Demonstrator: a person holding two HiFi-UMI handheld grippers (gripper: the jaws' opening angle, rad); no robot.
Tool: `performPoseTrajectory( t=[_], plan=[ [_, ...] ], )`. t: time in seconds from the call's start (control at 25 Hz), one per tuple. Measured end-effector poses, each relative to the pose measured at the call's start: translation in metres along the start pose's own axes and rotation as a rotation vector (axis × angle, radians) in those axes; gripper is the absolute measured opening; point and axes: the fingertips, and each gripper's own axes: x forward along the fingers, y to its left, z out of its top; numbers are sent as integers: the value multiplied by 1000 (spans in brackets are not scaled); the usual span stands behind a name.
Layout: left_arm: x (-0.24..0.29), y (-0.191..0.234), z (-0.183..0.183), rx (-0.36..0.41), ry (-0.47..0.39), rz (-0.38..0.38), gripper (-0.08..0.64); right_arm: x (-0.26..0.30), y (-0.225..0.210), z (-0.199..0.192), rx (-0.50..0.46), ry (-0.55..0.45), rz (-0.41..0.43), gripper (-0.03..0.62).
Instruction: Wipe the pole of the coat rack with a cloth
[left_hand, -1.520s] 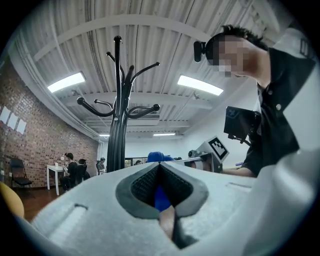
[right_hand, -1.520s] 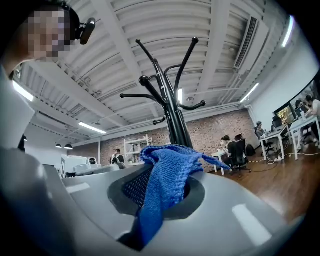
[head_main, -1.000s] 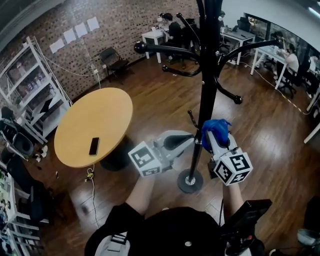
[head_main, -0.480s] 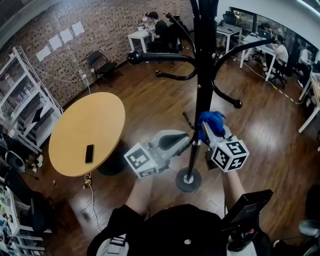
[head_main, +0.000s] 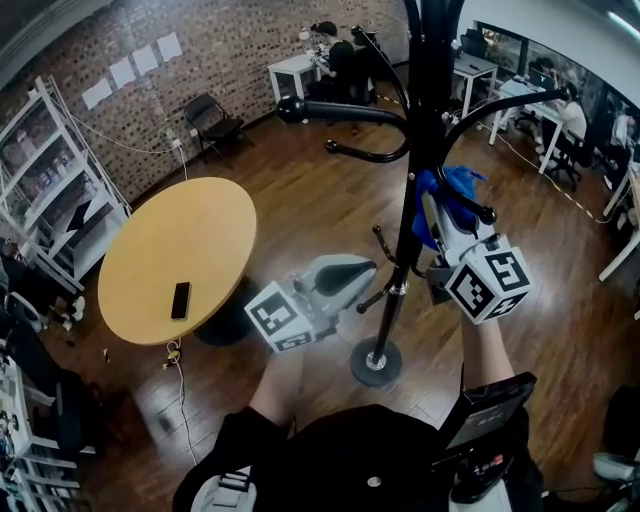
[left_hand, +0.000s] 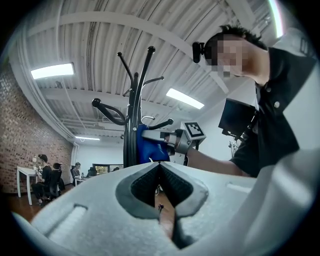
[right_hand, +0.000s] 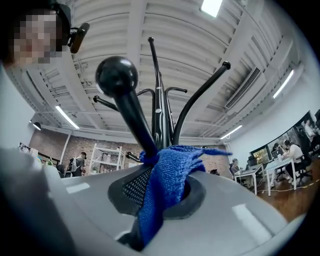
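**Tongs state.** The right tongs (right_hand: 161, 194) are clenched on the blue cloth (right_hand: 167, 176). The fabric fills the gap between the pads and hangs out toward the camera. The left tongs (left_hand: 160, 169) are clenched with the pads meeting at their tips, and nothing is gripped between them.

**Position of the task item.** In the head view, the cloth (head_main: 447, 188) sits at the front of the right tongs (head_main: 436, 212), against the right side of the coat rack pole (head_main: 415, 150) and just below the lower hook arms. The left tongs (head_main: 366, 275) are lower, on the pole's other side, near it but apart from it. The rack base (head_main: 378, 362) rests on the floor below and between both tongs.

**Holders and contents.** A round worktop (head_main: 190, 235) well to the left of the left tongs carries one dark phone (head_main: 181, 299). A white shelf unit (head_main: 62, 165) farther left holds items too small to identify.

**Hidden or cut off.**
- The pole's top runs past the upper edge of the head view.
- The cloth covers the right tongs' tips in that view.
- In the right gripper view, a ball-ended hook arm (right_hand: 127, 107) crosses in front of the pole (right_hand: 159, 127), so the contact of cloth and pole cannot be confirmed there.
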Motion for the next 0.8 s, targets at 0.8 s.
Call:
performPoseTrajectory(
  t=[0.8],
  plan=[
    [18, 18, -20, -39, 27, 5, -3, -95, -32, -323, 220, 495, -108, 43]
  ],
)
